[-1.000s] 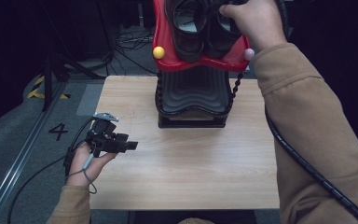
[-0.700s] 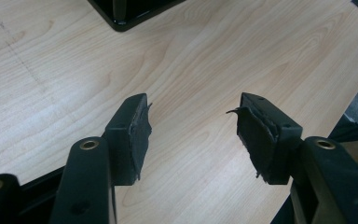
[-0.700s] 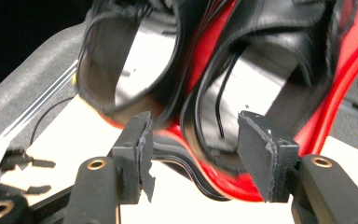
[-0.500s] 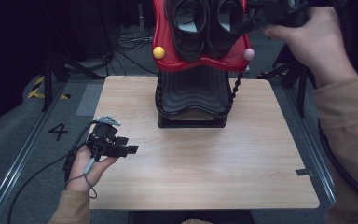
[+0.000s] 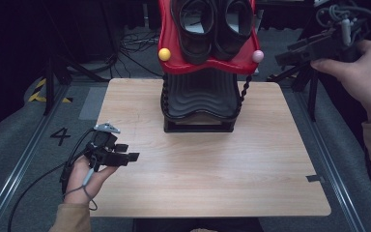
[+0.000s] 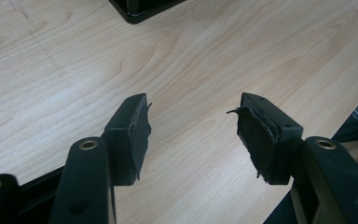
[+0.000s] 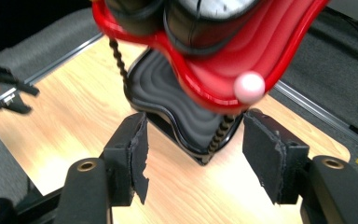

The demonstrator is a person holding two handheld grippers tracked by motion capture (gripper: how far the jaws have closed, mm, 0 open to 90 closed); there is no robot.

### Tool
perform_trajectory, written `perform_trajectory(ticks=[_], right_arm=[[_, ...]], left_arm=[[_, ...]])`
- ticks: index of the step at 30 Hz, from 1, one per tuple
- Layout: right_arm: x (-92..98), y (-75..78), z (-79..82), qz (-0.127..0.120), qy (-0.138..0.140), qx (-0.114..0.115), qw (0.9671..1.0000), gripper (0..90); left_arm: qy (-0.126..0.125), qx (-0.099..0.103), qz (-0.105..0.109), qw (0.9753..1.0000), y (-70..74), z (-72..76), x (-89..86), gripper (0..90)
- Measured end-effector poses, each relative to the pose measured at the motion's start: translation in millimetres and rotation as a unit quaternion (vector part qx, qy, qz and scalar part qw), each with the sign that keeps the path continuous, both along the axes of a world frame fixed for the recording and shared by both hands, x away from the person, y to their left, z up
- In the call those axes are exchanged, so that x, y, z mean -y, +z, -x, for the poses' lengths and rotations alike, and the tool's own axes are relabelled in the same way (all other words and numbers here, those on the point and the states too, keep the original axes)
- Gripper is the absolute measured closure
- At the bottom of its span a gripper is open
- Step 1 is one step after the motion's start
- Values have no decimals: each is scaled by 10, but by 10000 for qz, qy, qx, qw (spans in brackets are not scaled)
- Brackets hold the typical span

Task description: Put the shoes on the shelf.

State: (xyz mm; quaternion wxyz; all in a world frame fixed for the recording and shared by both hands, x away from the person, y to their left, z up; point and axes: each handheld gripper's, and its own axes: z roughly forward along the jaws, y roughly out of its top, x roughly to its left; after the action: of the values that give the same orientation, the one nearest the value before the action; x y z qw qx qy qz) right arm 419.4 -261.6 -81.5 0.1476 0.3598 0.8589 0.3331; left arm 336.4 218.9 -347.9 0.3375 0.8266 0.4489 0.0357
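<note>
Red tray [image 5: 207, 65] sits raised on a black ribbed stand [image 5: 200, 99] at the far middle of the worktop [image 5: 212, 169]. A pair of black shoes [image 5: 212, 26] rests in the tray, side by side, toes toward the near edge. Yellow ball [image 5: 164, 54] at the tray's left corner, pink ball [image 5: 257, 56] at its right; black beaded cords [image 5: 244, 92] hang from the tray down beside the stand.

Right gripper [image 5: 290, 57] is held in the air to the right of the tray, near the pink ball, jaws apart and empty. In the right gripper view the pink ball [image 7: 249, 87] and tray edge lie just beyond the open jaws. Left gripper [image 5: 125, 157] rests low at the near left of the worktop, well apart from the stand, jaws apart, nothing between them.

Risks, as judged:
- Load is high on a narrow stand; a sideways push from the right gripper on the tray rim could tip or swing it and spill the shoes.
- Jaws closing on the smooth ball or glossy rim may slip.
- Beaded cord could snag a jaw.
- The left gripper is too far off to steady the stand.
</note>
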Motion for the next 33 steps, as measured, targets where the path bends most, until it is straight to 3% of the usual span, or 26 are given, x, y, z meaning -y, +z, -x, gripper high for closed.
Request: perform_trajectory(ticks=[6,13,20,33], right_arm=[[92,-322,72,-5,76,-117,9999,421],[156,-759,106,123,172,-293,9993,423],[248,-1190,167,275,262,-497,9980,436],[357,-1931,160,320,583,-737,9951,429]], left_arm=[[13,-64,-2,10000,-50,-44,11,437],[-23,-51,-40,10000,-47,-36,58,437],[52,-163,-72,9998,-78,-32,87,440],[26,-195,-152,9997,-131,-55,120,440]])
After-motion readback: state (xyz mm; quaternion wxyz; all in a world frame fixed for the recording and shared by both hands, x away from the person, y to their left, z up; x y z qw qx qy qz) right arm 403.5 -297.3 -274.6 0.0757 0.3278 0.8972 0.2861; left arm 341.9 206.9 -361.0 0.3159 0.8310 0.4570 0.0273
